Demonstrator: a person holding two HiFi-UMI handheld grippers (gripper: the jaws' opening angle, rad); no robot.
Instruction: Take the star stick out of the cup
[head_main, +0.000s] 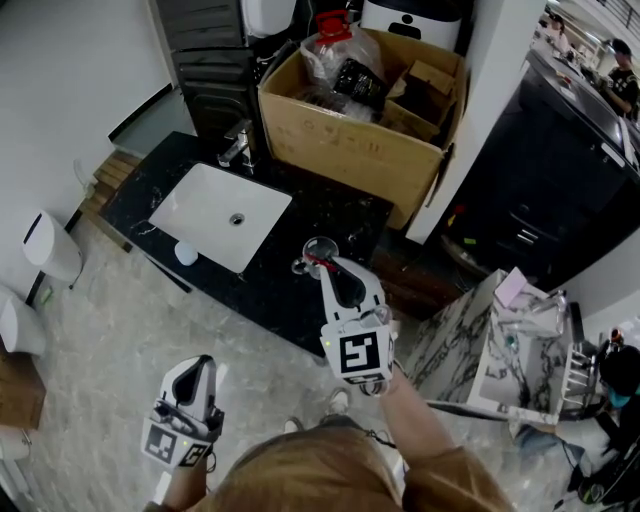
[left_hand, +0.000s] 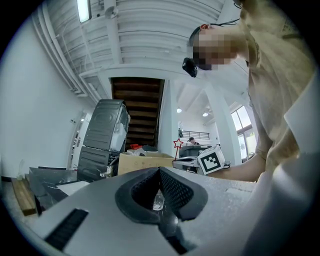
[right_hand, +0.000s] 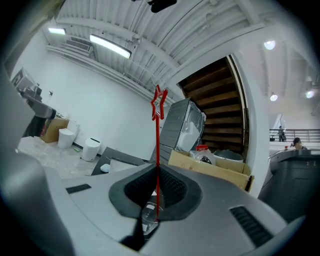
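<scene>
My right gripper (head_main: 325, 263) reaches over the black counter (head_main: 280, 280) and is shut on the thin red star stick (head_main: 318, 262). In the right gripper view the stick (right_hand: 157, 150) runs upright between the closed pads, its star outline well above my right gripper (right_hand: 157, 167). The clear glass cup (head_main: 318, 248) stands on the counter right at the jaw tips; it shows low behind the pads as the cup (right_hand: 149, 217). I cannot tell whether the stick's lower end is inside it. My left gripper (head_main: 203, 362) hangs low over the floor, shut and empty, its pads meeting at the left gripper (left_hand: 159, 171).
A white sink basin (head_main: 220, 215) with a faucet (head_main: 238, 148) is set in the counter's left half. A big open cardboard box (head_main: 360, 110) stands behind it. A white bin (head_main: 50, 245) is at the left, a marble-topped table (head_main: 500, 350) at the right.
</scene>
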